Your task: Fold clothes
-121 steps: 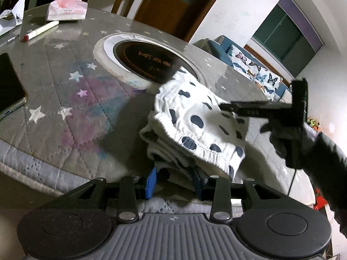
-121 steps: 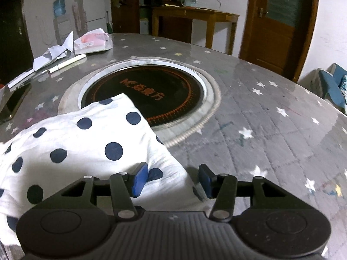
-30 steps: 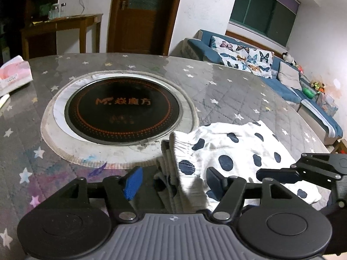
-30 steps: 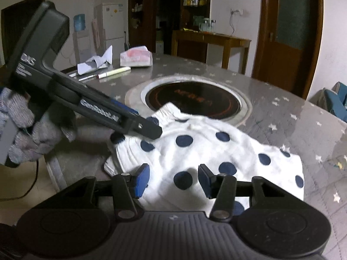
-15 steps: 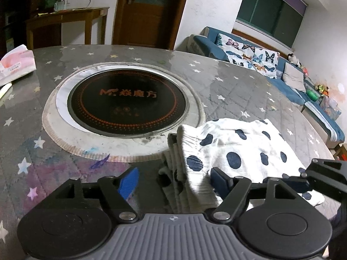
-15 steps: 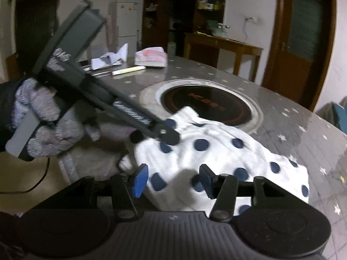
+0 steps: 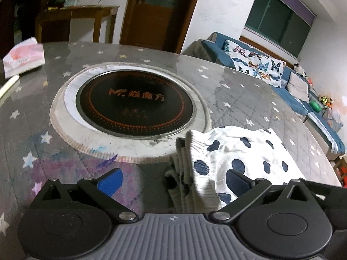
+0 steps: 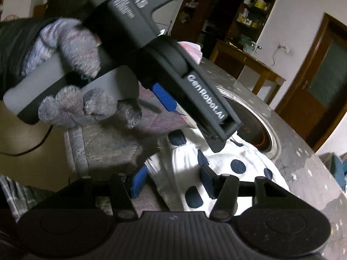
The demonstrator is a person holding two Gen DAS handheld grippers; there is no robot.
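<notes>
A folded white garment with dark blue dots (image 7: 243, 151) lies on the star-patterned table (image 7: 238, 91), near its edge and right of the round hob. My left gripper (image 7: 173, 181) is over the garment's stacked edge. Its jaws are opening wide, the right pad is just over the cloth, and nothing is pinched. The right wrist view shows the same garment (image 8: 238, 166) under my right gripper (image 8: 172, 181), which stands half open astride the cloth's near edge without squeezing it. A gloved hand (image 8: 71, 65) holds the left tool's black housing (image 8: 195, 82) close above.
A black round induction hob (image 7: 134, 101) with a pale ring sits in the table's middle. A tissue pack (image 7: 23, 58) and a marker (image 7: 8, 85) lie at the far left. The table edge (image 8: 76, 151) drops off beside the garment. A blue sofa (image 7: 282, 75) stands beyond.
The left jaws have spread much wider over the garment's stacked edge. The right gripper has rolled and moved in close beneath the left tool. The garment has stayed in place.
</notes>
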